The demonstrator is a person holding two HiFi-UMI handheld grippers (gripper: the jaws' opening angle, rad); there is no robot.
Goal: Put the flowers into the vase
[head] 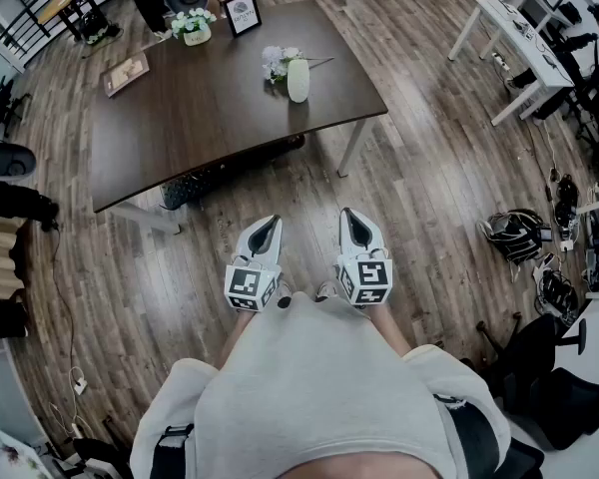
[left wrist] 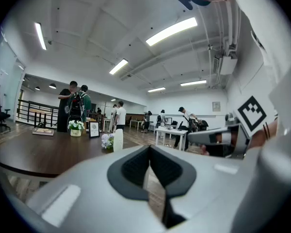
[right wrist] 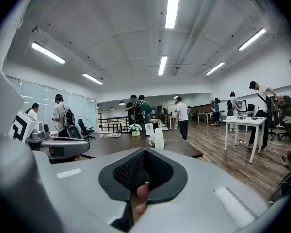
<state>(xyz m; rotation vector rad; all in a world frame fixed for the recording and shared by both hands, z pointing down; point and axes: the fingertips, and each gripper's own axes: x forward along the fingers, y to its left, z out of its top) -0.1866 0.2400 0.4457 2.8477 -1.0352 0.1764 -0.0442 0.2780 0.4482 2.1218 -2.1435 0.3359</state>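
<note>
A white vase (head: pixel 298 80) stands upright on the far right part of a dark brown table (head: pixel 200 118). Pale flowers (head: pixel 278 61) lie on the tabletop just behind it, touching or nearly touching it, stems pointing right. Both grippers hang close to my body, well short of the table. The left gripper (head: pixel 268 224) and the right gripper (head: pixel 351 216) are shut and empty, side by side. The left gripper view looks over its shut jaws (left wrist: pixel 148 171) at the vase (left wrist: pixel 118 140) and flowers (left wrist: pixel 106 141) far off. From the right gripper (right wrist: pixel 143 178) the vase (right wrist: pixel 158 138) is also distant.
On the table's far side sit a small potted flower arrangement (head: pixel 193 25), a framed sign (head: pixel 243 13) and a flat tray (head: pixel 126 73). A white desk (head: pixel 509 43) stands at the right, with bags (head: pixel 519 233) on the wooden floor. People stand beyond the table (left wrist: pixel 75 108).
</note>
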